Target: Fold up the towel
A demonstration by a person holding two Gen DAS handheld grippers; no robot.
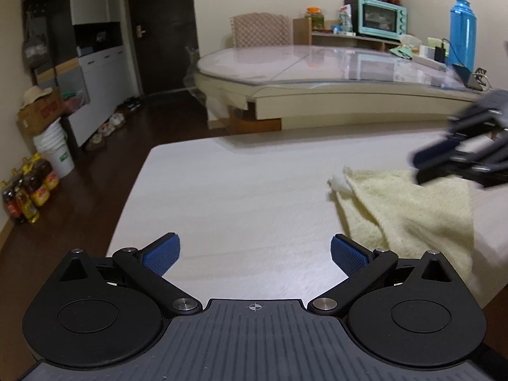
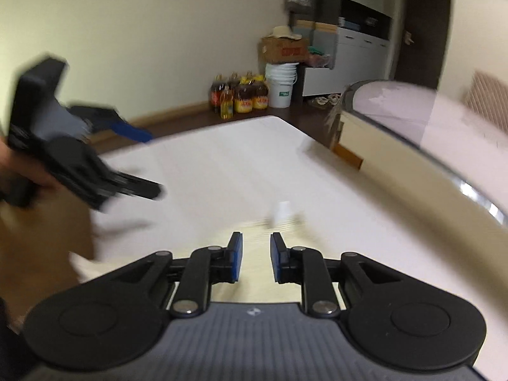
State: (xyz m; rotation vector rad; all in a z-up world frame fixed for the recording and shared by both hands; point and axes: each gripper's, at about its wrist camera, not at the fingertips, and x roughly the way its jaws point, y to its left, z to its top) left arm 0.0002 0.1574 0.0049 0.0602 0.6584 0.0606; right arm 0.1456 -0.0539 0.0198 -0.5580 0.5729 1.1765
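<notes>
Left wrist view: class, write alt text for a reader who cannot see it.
A pale yellow terry towel lies rumpled on a white wooden table, right of the left gripper, whose blue-padded jaws stand wide open over bare tabletop. The blurred right gripper hovers over the towel's far edge.

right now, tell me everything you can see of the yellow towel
The towel is pale yellow, fluffy terry cloth lying rumpled on the white table, partly doubled over itself with a diagonal fold edge. A small white tag sticks out at its far corner. Its near side runs past the table edge in the left wrist view. The right gripper hovers over it, jaws slightly apart with nothing pinched. The left gripper stands open beside it, not touching.
</notes>
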